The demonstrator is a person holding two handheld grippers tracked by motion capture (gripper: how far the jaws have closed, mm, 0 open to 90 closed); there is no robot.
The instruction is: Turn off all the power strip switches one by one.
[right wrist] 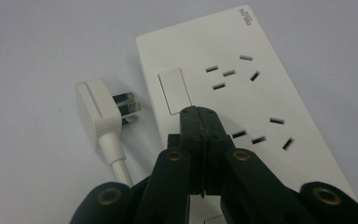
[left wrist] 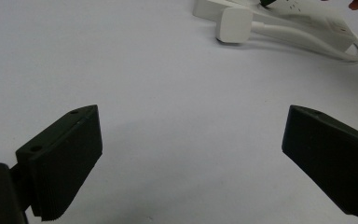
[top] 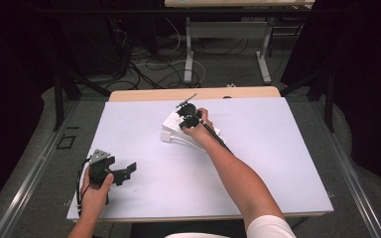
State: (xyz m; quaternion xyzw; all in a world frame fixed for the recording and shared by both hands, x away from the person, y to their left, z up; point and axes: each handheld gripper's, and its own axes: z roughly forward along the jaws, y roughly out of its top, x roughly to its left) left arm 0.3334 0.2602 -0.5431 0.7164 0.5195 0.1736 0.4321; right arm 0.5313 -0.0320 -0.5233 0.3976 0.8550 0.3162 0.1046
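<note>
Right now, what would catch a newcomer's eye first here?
The white power strip mid-table, with the right gripper poised over it, jaws shut, tips near its rocker switch. Next, the white plug lying loose beside the strip, prongs toward it. The left gripper waits open near the table's front left.

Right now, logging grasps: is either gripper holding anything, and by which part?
Nothing is held. Left gripper is open over bare table; right gripper is shut empty above the power strip.

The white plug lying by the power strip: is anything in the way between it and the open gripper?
Nothing visible is. In the left gripper view, bare white table runs from the open left gripper up to the white plug. The power strip lies just past the plug, with the shut right gripper over it.
</note>
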